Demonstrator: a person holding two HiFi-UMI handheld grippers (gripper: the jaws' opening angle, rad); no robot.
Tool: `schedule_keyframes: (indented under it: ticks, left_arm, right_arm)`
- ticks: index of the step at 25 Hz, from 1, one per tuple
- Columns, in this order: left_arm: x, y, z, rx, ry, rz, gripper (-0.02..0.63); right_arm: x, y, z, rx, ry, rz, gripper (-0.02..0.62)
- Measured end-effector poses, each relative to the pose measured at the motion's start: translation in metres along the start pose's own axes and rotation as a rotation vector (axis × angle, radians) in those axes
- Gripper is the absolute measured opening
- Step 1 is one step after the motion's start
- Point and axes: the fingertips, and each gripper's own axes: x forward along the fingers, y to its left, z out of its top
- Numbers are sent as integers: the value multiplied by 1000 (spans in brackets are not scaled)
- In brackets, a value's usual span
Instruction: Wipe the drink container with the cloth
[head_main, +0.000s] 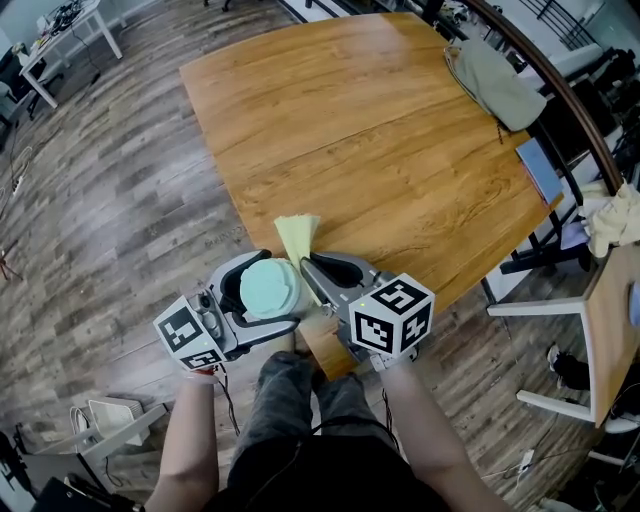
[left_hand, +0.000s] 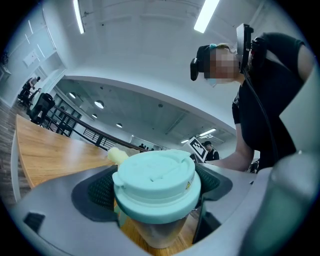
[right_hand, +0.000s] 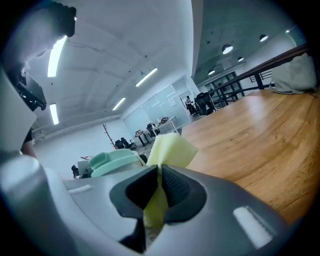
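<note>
The left tool (head_main: 268, 288) is held low in front of the body, its jaws clamped on either side of the cup (left_hand: 156, 180) just under the lid. The right tool (head_main: 307, 266) sits just beside it, jaws pinched together on the cloth (right_hand: 170, 150). The bare left forearm (head_main: 188, 432) and right forearm (head_main: 428, 435) reach forward side by side.

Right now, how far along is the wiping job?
Done: the left claw is shut on the clear drink container with a mint-green lid, the right claw on the pale yellow cloth. In hand: cloth held beside the lid; contact is unclear. Left, apparently: the wiping itself.
</note>
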Motion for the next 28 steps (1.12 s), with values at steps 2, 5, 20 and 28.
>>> schedule_keyframes:
  ticks: [2,5,20,28]
  left_arm:
    - [1,-1,0,3,5,-3,463]
    - [0,0,1,4,7,-3,463]
    - [0,0,2,3,3,4,463]
    - [4,-2,3,12,6,26,463]
  right_arm:
    - [1,-8,-9,0,30,-13,34]
    - [0,-20,-28,7,80,-42,34]
    - [-33,-56,-102,-42,249,-183,34]
    - [-46,-50,-114,-45,275,-179,34]
